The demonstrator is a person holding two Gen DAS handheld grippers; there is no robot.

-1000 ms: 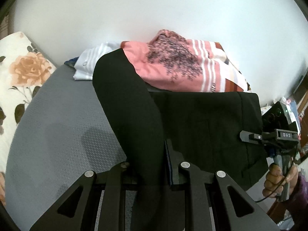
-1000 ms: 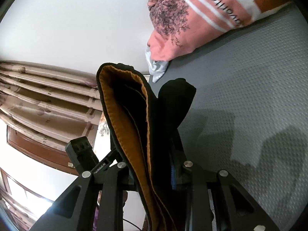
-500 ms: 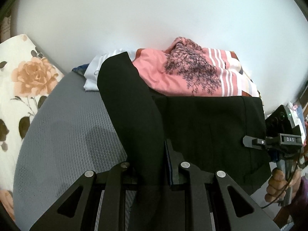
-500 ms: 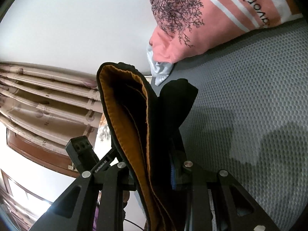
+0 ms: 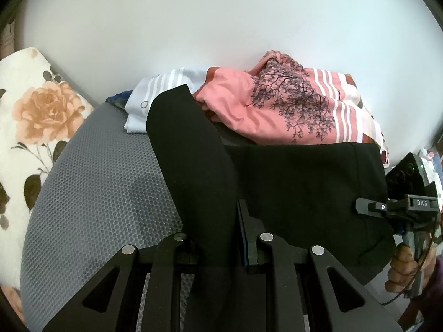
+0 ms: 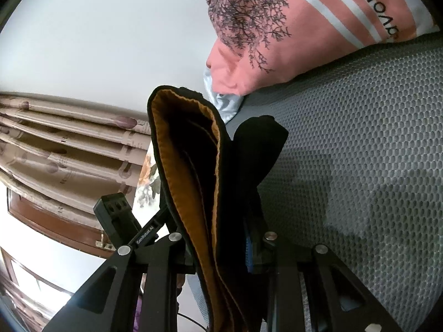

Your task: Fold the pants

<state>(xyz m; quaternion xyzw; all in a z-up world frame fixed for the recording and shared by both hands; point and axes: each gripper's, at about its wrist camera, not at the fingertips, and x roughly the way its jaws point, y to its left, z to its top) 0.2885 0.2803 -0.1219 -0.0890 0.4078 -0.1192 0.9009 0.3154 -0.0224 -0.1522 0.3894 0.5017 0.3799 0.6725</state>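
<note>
Black pants (image 5: 299, 193): my left gripper (image 5: 218, 238) and right gripper (image 6: 221, 238) each pinch an edge, carrying mid-fold above the grey mat (image 5: 105, 193). Next: lower evenly, release.

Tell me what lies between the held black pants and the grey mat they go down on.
Nothing visible: both grippers clamp the black pants, and the grey mat beneath is bare. The pink shirt lies farther back.

The pants (image 5: 290, 193) hang between the two hand-held grippers, over the mat (image 5: 105, 188). Behind them a shirt (image 5: 279, 110) lies on the mat against the wall (image 5: 221, 22).
</note>
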